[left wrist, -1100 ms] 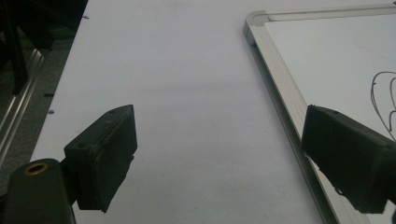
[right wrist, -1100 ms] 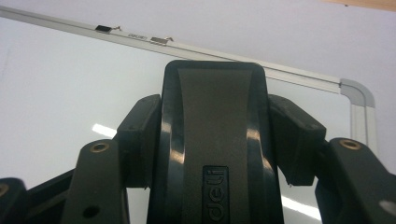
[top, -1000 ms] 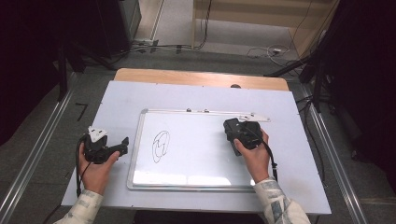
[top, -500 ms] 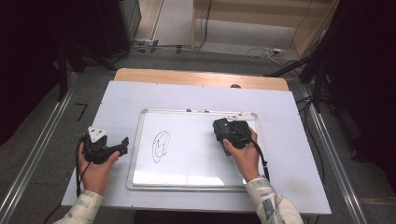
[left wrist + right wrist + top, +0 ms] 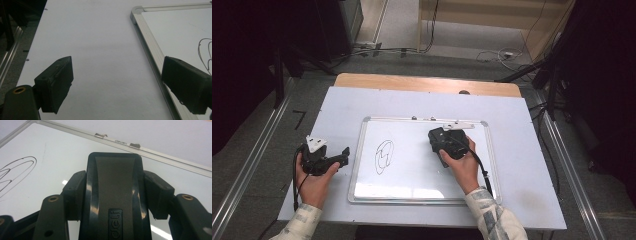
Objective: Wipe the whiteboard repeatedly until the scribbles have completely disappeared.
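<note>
A white-framed whiteboard (image 5: 412, 172) lies on the table, with a black looped scribble (image 5: 384, 156) on its left half. My right gripper (image 5: 437, 141) hovers over the board's upper middle, to the right of the scribble. It is shut on a black whiteboard eraser (image 5: 113, 195), whose sides the two pads (image 5: 75, 192) press. The scribble (image 5: 15, 173) lies off to the left in the right gripper view. My left gripper (image 5: 343, 155) rests on the table just left of the board's frame (image 5: 147, 37). Its jaws stand wide apart with nothing between them (image 5: 117, 82).
The pale table top (image 5: 522, 165) has bare margins left and right of the board. A wooden strip (image 5: 422, 84) runs along its far edge. Two metal clips (image 5: 101, 135) sit on the board's top rail. Cables lie on the floor beyond.
My right hand has carried the eraser leftward across the board, closer to the scribble. The left hand has stayed where it was.
</note>
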Available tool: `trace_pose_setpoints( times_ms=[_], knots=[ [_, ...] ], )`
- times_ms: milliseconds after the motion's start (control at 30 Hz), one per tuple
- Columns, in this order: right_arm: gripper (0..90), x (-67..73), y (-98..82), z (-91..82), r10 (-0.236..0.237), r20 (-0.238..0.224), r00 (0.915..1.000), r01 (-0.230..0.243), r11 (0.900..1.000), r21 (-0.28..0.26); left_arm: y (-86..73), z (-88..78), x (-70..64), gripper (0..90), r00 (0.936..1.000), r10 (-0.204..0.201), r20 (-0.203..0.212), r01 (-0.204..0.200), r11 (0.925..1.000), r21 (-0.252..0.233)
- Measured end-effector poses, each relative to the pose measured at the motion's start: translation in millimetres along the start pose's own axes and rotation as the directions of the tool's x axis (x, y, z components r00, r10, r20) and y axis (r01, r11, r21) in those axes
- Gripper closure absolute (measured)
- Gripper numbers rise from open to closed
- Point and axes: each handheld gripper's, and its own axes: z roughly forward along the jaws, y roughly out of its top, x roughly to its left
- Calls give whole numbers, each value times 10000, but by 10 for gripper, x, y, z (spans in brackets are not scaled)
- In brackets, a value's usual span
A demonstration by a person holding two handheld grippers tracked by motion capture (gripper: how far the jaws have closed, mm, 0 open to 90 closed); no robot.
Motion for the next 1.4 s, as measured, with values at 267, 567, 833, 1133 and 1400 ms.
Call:
trace_pose_setpoints(
  times_ms=[267,567,833,1133,1400],
  knots=[
    [383,134,41,80,-199,-255,9995,200,9998,42,-1,0,3,112,10000,-32,9,32,10000,-2],
    [383,271,75,177,-352,-463,9983,358,9993,116,-1,-2,10,113,10000,-69,51,69,10000,-37],
    [383,360,116,237,-448,-578,9973,457,9989,144,-2,-2,12,112,10000,-64,55,64,10000,-35],
    [383,486,136,353,-847,-724,9938,861,9962,159,-4,-3,9,112,10000,-34,71,34,10000,-23],
    [383,572,141,447,-1075,-823,9908,1098,9937,233,-5,2,10,113,10000,-20,60,20,10000,-8]
  ],
)
